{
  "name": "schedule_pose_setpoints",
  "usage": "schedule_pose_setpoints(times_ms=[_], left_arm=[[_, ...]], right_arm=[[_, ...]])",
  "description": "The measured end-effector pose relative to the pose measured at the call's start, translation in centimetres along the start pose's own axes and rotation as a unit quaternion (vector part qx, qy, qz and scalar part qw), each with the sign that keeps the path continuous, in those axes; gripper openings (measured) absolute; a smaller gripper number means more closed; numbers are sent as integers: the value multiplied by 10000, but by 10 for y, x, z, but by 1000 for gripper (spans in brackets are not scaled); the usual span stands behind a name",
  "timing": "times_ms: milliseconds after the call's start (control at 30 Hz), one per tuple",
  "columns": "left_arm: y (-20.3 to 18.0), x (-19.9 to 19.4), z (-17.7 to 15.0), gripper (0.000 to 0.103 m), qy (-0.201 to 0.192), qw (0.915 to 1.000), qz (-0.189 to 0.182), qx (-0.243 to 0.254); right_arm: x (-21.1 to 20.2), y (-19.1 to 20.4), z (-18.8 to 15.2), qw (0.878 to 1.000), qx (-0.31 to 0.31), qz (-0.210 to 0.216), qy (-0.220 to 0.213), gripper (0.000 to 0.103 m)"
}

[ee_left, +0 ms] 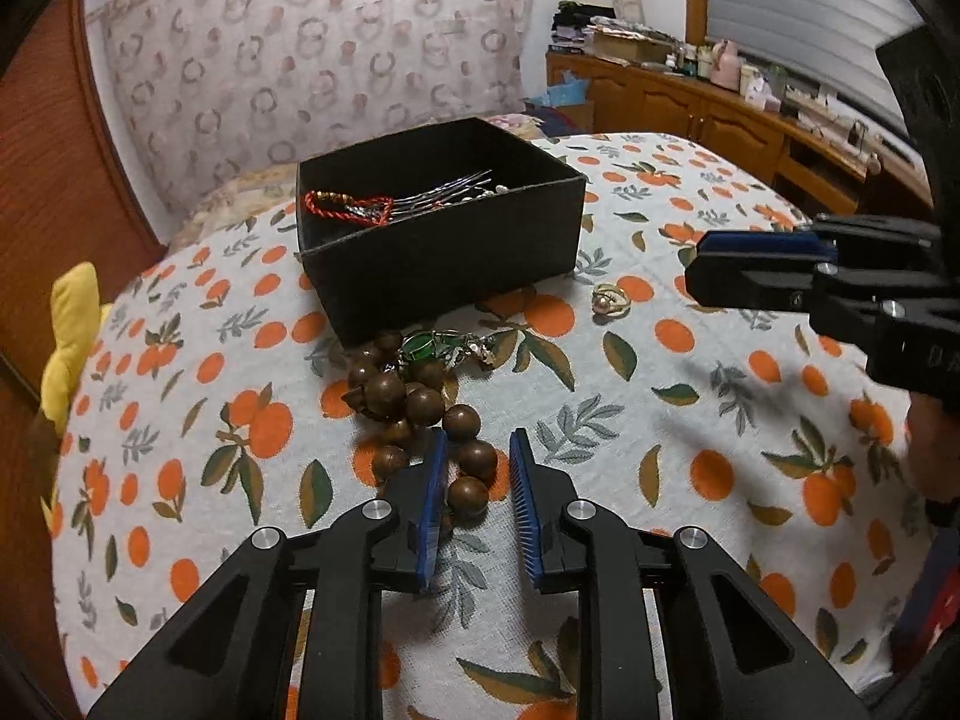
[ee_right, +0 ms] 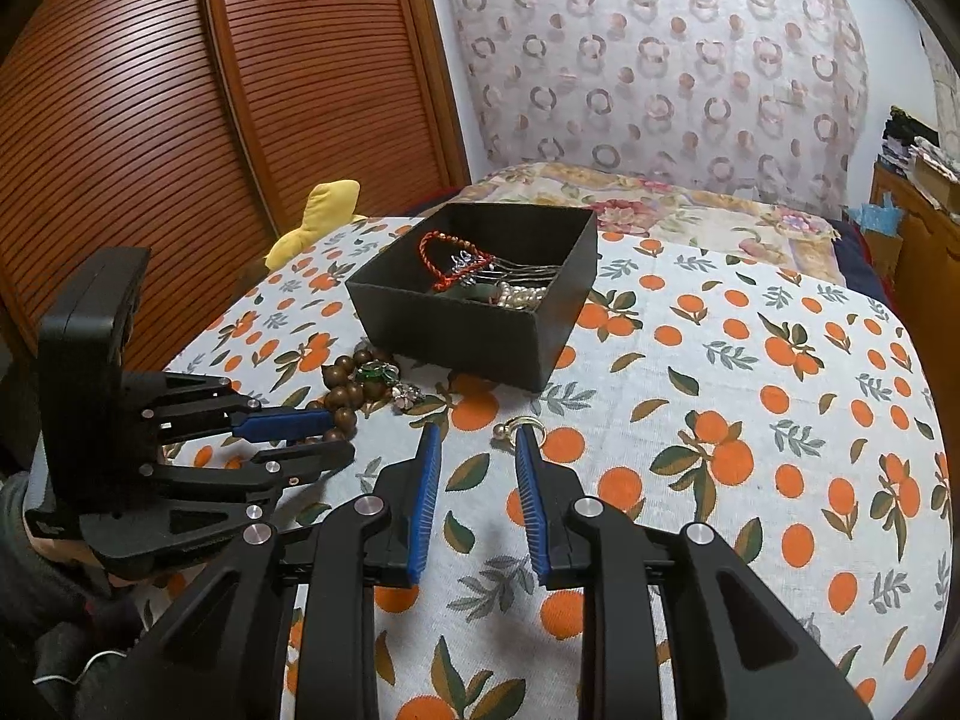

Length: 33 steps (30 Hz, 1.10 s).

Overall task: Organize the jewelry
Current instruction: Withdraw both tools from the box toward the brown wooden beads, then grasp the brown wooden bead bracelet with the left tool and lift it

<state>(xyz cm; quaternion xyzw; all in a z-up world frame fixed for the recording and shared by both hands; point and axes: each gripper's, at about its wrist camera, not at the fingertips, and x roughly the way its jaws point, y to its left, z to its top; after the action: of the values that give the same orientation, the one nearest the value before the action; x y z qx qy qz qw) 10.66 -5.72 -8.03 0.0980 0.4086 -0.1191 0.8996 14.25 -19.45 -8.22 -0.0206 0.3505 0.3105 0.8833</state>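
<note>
Now the left gripper sits low over the bead bracelet on the orange-print cloth, a bead or two between its blue pads — jaws narrowed, but whether they actually pinch the beads I cannot tell. The right gripper hovers with its jaws apart and nothing clamped, the pearl ring lying just past its tips. Behind both, the black box holds a red cord, hairpins and pearls — a green charm rests against its near wall.
</note>
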Motion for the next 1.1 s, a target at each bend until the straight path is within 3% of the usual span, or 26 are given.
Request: schedule_pose_setpoints(times_ms=[133,567,1100], left_arm=[[5,-9,-2,12,-87,9997,-193,-84],[39,-79,24,12,-1054,9919,-406,-580],[53,-115,33,12,-1456,9864,-371,-662]], right_arm=[[0,0,-2,10000,0,-3,19,28],[5,5,-4,10000,-29,13,84,28],[13,22,-2,9996,-177,159,153,28]])
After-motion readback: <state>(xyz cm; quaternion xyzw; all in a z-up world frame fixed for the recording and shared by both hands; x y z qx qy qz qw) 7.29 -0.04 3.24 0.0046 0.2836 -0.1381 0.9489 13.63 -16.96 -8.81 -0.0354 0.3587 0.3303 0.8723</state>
